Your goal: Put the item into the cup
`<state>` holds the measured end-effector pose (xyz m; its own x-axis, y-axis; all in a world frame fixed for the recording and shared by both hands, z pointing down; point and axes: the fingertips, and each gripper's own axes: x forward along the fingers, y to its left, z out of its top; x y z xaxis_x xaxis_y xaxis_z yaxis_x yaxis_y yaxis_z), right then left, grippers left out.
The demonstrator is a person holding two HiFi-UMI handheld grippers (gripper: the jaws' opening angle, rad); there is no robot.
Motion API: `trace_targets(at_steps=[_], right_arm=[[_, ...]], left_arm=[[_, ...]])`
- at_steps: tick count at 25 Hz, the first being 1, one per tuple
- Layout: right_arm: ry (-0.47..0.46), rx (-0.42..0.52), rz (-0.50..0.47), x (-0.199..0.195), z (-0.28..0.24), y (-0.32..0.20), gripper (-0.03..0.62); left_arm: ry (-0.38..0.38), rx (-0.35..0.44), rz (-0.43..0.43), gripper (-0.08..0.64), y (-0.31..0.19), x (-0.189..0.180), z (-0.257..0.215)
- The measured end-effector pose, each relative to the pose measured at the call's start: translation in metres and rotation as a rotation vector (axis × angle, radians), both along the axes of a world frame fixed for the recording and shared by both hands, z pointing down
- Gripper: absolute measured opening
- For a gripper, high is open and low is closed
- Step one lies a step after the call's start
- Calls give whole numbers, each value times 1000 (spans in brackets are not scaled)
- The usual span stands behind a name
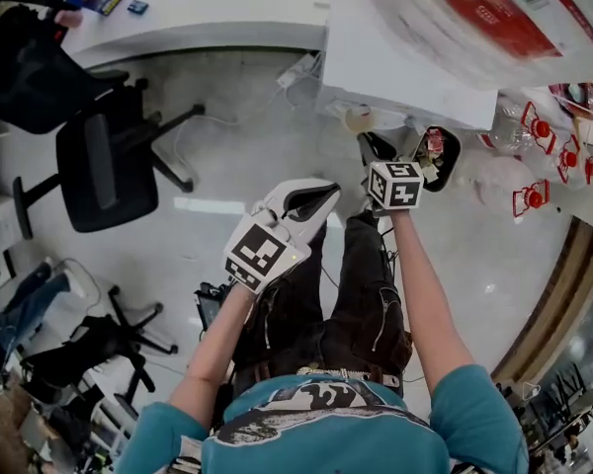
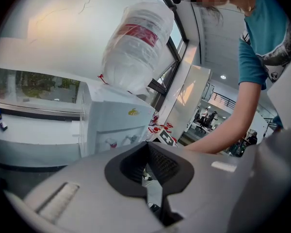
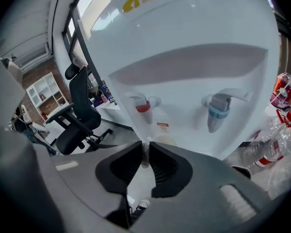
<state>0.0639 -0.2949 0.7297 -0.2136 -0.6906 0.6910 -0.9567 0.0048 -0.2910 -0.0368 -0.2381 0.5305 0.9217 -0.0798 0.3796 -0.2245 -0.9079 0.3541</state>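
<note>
A pale paper cup (image 3: pixel 161 141) stands just in front of the white water dispenser (image 3: pixel 184 57), below its red tap (image 3: pixel 142 106). My right gripper (image 3: pixel 145 154) is shut on the cup's wall, which shows as a thin pale strip between the pads. In the head view the cup (image 1: pixel 359 118) sits at the tip of the right gripper (image 1: pixel 376 146), by the dispenser (image 1: pixel 395 67). My left gripper (image 1: pixel 324 192) hangs lower and to the left, above the person's legs. In its own view the left gripper (image 2: pixel 146 152) is shut with nothing between the pads. No loose item shows.
A large water bottle (image 1: pixel 465 18) lies on top of the dispenser. The blue tap (image 3: pixel 217 115) is right of the red one. Plastic bottles with red caps (image 1: pixel 539 156) lie on the floor to the right. A black office chair (image 1: pixel 104 161) and a white desk (image 1: pixel 198 18) stand to the left.
</note>
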Motion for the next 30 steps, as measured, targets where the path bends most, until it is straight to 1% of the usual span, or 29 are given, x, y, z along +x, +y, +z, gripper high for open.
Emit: trace_targets(at_steps=[7,18,21,27,30], right_arm=[[65,-14,-29,3,31,-16,51],[178,-66,-58,15,58,-35,58],[181,-70,-57,15,60,-37,67],[166,-79,-53,15,60,-37,118],[157,-75,-51,15,57,-36,121]], left_arm=[[-27,-32,34,12,9,-2,25],[-36,-67,47,12,12,-4,39],[-46,-69,42,12,12,-8,42],[-48,-69,26,12,7,-11,44],[-50,-69,22,12,6,-11,44]])
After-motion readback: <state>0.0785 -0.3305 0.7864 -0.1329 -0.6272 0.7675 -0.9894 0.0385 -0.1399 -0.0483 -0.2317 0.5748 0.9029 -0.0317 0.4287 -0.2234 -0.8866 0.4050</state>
